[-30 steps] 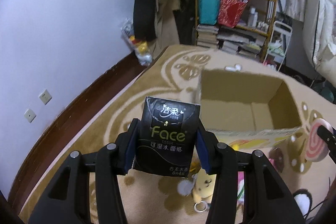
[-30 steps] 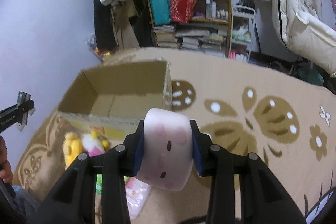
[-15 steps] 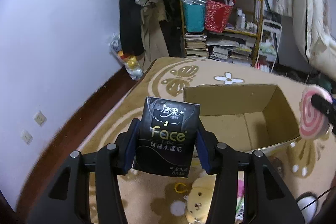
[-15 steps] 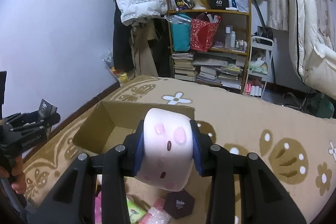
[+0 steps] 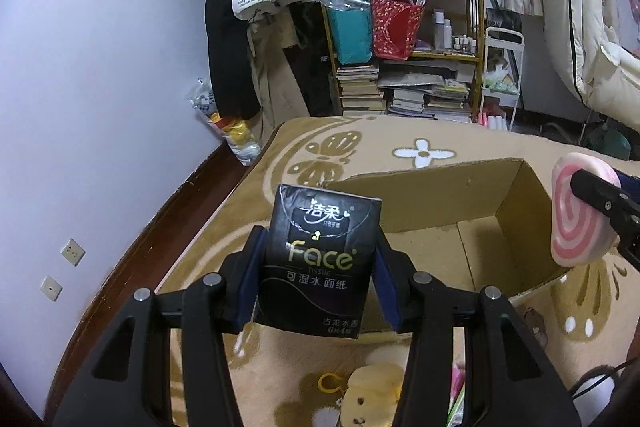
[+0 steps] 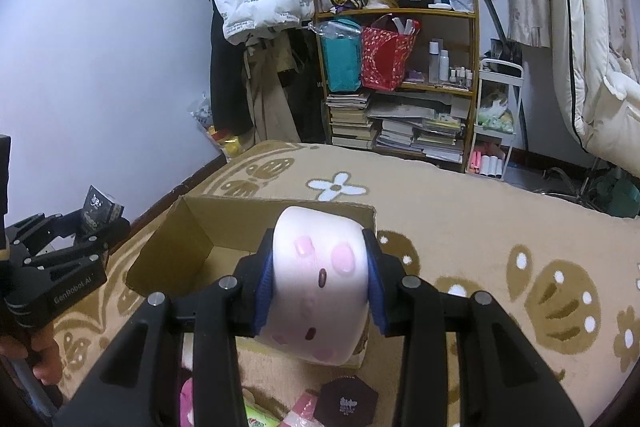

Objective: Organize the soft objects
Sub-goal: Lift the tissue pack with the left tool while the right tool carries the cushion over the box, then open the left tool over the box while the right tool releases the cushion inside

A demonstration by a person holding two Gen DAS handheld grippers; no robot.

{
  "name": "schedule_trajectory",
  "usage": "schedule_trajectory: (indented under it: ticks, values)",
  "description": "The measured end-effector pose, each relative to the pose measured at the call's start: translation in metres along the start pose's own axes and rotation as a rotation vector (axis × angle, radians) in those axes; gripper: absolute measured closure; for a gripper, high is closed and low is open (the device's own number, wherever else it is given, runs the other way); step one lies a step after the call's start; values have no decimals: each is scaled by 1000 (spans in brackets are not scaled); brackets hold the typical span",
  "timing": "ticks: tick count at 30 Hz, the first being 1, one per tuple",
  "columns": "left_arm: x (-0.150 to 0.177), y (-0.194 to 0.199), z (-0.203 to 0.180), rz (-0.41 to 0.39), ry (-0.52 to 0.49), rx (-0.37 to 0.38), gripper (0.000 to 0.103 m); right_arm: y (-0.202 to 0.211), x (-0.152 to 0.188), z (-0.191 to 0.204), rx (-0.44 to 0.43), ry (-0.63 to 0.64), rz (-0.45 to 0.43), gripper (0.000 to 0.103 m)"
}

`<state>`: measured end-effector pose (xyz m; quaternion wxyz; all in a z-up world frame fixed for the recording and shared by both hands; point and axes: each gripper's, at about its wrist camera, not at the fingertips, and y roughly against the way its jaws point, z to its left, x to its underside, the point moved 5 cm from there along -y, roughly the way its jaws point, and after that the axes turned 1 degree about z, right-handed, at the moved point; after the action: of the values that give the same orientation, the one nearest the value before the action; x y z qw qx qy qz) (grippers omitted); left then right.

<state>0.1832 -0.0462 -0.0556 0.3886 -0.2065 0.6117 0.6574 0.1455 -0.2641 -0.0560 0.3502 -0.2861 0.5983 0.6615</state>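
Beige patterned rug (image 5: 460, 143) across the floor, crowded bookshelf (image 6: 400, 75) at the far wall. Open cardboard box (image 5: 516, 203) on the rug, mouth up, seemingly empty inside, though the near corner is hidden; probably the drop spot for the soft things, hence both loads brought in above its rim. Leftover toys scattered on the rug in front of the box, among them a yellow plush (image 5: 370, 393), not yet collected.

Left gripper (image 5: 318, 269) tilted down toward the box's near left corner, blue pads pinching a black tissue pack (image 5: 320, 259) by its two sides, pack upright with its label facing back. Held by the flat sides, likely so it can fall straight in once let go.

Right gripper (image 6: 320, 285) angled down over the box's near right edge, pads squeezing a white marshmallow-like toy (image 6: 320, 279) with pink spots, its soft body bulging slightly past the pads; pink spiral end visible from the left view.
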Motion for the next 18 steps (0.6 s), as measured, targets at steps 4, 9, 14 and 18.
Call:
schedule_trajectory:
  ticks: [4,9,14,18]
  values:
    - [-2,-5,1,2,21,8,55,-3,-1,3,-22,1,-10,58]
    - [-2,-9,5,4,55,32,55,-16,5,9,-19,21,14,58]
    - [3,-12,-5,20,23,55,55,-25,12,9,-4,32,45,57]
    - [3,-16,-11,25,5,51,55,-25,14,9,0,35,46,55]
